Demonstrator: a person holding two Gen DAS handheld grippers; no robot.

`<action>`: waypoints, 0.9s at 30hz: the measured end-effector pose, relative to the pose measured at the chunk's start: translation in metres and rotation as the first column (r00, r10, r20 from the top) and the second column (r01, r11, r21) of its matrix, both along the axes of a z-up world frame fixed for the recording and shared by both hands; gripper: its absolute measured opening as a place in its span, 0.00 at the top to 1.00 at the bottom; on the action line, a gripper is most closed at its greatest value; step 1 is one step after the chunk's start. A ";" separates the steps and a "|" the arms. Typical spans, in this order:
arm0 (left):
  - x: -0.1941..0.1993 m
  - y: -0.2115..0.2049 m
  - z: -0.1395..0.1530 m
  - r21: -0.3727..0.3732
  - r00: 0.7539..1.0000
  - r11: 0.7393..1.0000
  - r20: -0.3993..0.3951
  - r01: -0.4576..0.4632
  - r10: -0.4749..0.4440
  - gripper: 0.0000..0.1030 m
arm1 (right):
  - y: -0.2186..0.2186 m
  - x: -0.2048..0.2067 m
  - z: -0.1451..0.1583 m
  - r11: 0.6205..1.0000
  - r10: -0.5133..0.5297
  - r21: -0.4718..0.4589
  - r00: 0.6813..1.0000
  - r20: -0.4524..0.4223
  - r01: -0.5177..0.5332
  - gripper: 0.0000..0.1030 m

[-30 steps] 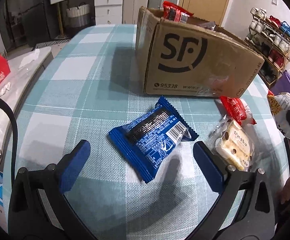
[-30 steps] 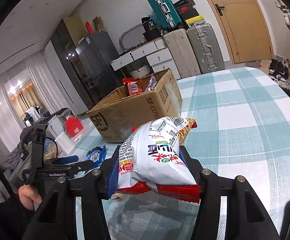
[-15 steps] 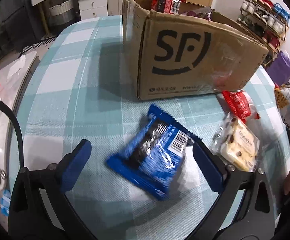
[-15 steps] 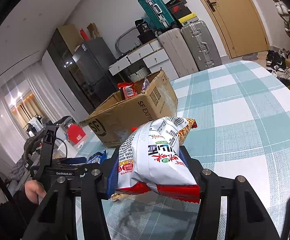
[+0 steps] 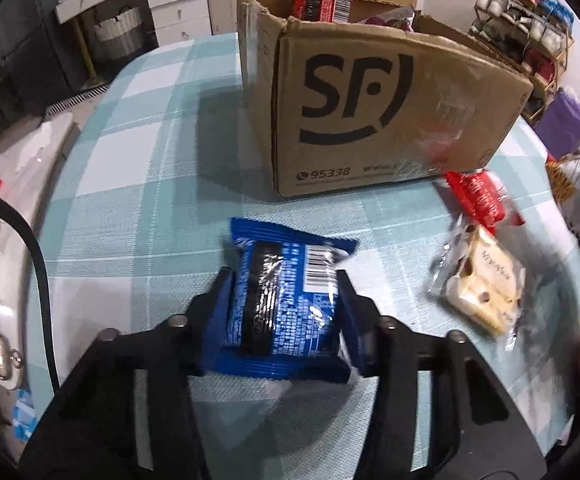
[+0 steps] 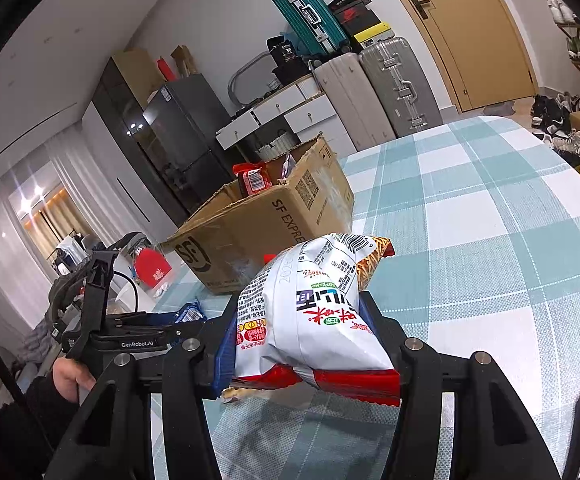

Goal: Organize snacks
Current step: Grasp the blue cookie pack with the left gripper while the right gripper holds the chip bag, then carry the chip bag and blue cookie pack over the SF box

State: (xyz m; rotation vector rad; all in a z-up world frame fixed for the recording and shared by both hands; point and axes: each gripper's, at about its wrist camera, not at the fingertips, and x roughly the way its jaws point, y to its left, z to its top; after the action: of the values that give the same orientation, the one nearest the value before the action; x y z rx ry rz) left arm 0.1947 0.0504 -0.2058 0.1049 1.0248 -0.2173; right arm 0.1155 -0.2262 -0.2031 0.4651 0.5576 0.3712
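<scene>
My left gripper (image 5: 284,300) is shut on a blue snack packet (image 5: 286,292), its pads pressing both sides just above the checked tablecloth (image 5: 130,200). Behind it stands an open cardboard box (image 5: 390,120) with a red packet (image 5: 318,0) sticking out of it. In the right wrist view, my right gripper (image 6: 302,332) is shut on a white and red noodle bag (image 6: 310,308), held above the cloth. The same cardboard box (image 6: 266,224) stands to the left of that bag. The left gripper (image 6: 130,332) shows there too, in a person's hand (image 6: 68,376).
A red packet (image 5: 476,196) and a clear-wrapped pale pastry (image 5: 486,284) lie on the cloth right of the blue packet. Suitcases (image 6: 374,88), drawers (image 6: 286,112) and a dark fridge (image 6: 186,132) stand beyond the table's far edge. A shoe rack (image 5: 530,24) is at the right.
The left gripper's jaws have closed from wide open onto the blue packet, which turned to lie lengthwise between them. The right gripper keeps its hold on the noodle bag, unmoved.
</scene>
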 end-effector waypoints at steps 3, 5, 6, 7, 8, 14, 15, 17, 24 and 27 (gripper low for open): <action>-0.005 -0.001 0.001 -0.011 1.000 1.000 -0.005 0.003 -0.003 0.59 | -0.001 0.000 0.000 1.000 -0.004 0.002 1.000 0.001 0.004 0.46; -0.009 -0.002 0.002 0.000 1.000 1.000 -0.010 -0.006 0.006 0.59 | -0.002 0.000 0.000 1.000 -0.005 0.005 1.000 0.003 0.005 0.46; -0.012 -0.003 0.002 0.006 1.000 1.000 -0.009 -0.010 0.010 0.59 | -0.002 -0.001 0.000 1.000 -0.006 0.007 1.000 0.003 0.006 0.46; -0.015 -0.004 0.003 0.017 1.000 1.000 -0.004 -0.014 0.014 0.59 | -0.002 -0.001 0.000 1.000 -0.007 0.008 1.000 0.004 0.007 0.46; -0.018 -0.005 0.004 0.031 1.000 0.999 0.003 -0.017 0.016 0.59 | -0.002 -0.001 0.000 1.000 -0.007 0.008 1.000 0.005 0.007 0.46; -0.037 -0.007 0.013 0.031 1.000 0.999 0.017 -0.014 0.013 0.59 | -0.002 -0.001 0.000 1.000 -0.006 0.006 1.000 0.016 0.006 0.46; -0.039 -0.007 0.016 0.031 1.000 0.999 0.023 -0.012 0.011 0.59 | -0.002 -0.001 0.001 1.000 -0.006 0.004 1.000 0.019 0.006 0.46; -0.042 -0.005 0.025 0.035 0.999 0.999 0.039 -0.012 0.010 0.59 | -0.002 -0.001 0.001 1.000 -0.007 0.001 1.000 0.022 0.007 0.46; -0.052 0.002 0.071 -0.013 0.995 1.000 0.101 0.004 -0.003 0.59 | 0.005 -0.001 0.006 1.000 -0.002 -0.025 1.000 0.026 0.003 0.46; -0.051 0.005 0.090 -0.051 0.993 0.999 0.117 0.010 -0.004 0.59 | 0.007 0.000 0.022 1.000 0.014 0.014 0.999 0.031 -0.014 0.46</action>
State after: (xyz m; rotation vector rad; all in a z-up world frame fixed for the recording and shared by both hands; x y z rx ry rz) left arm 0.1434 0.0551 -0.1154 0.0733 0.9018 -0.2408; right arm 0.1153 -0.2189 -0.1814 0.4685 0.5290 0.3950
